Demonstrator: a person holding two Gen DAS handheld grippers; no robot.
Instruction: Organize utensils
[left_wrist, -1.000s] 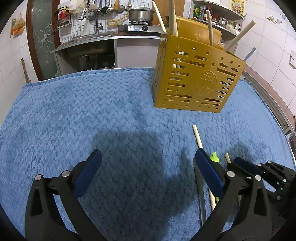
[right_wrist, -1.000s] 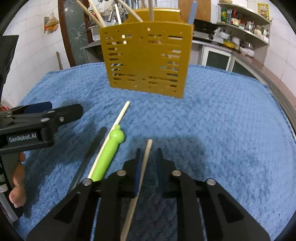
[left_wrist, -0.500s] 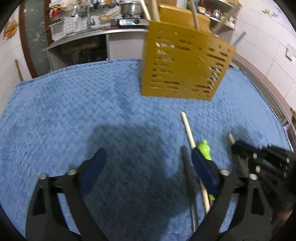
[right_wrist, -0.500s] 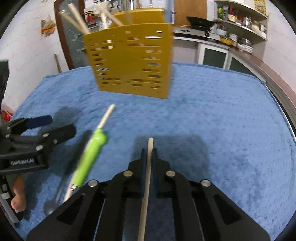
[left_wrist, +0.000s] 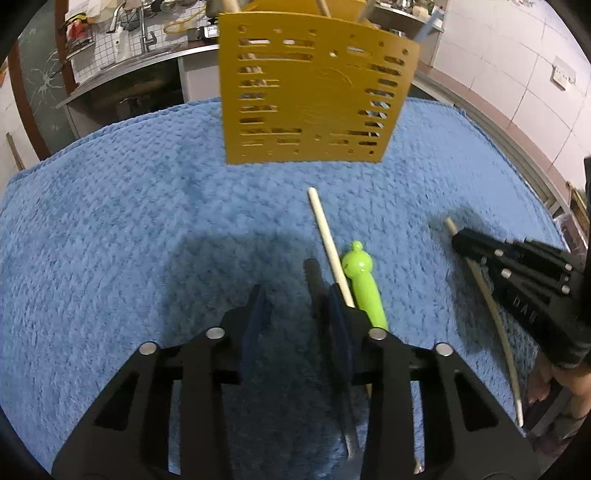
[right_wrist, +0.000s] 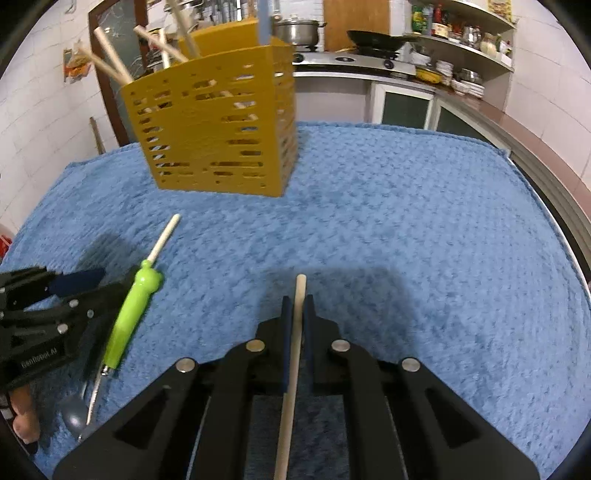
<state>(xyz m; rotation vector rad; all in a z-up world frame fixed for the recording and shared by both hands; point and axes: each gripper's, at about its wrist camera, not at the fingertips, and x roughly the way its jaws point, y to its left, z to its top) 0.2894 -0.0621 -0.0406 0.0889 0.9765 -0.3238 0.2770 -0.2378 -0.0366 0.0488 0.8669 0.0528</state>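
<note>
On a blue textured towel (right_wrist: 406, 206) stands a mustard-yellow slotted utensil holder (right_wrist: 218, 129), in the upper centre of both views, with pale wooden sticks (right_wrist: 110, 62) leaning out of its top. In front of it, left of centre in the right wrist view, lie a thin pale chopstick (left_wrist: 328, 243), a bright green utensil handle (left_wrist: 364, 284) with a knobbed end, and a dark grey utensil (left_wrist: 317, 284), side by side.

The left gripper (left_wrist: 295, 306) points steeply down at the towel. Its blue-padded jaws have just been closing and stand partly apart; the dark grey utensil lies against the inside of the right pad, and whether both pads press it cannot be told.

The right gripper (right_wrist: 297, 310) is clamped on a second pale chopstick (right_wrist: 291, 369), which runs straight between its pads. A fingertip (right_wrist: 22, 410) shows at lower left.

The left gripper's side, seen from the right wrist, reads "GenRobot.AI".
</note>
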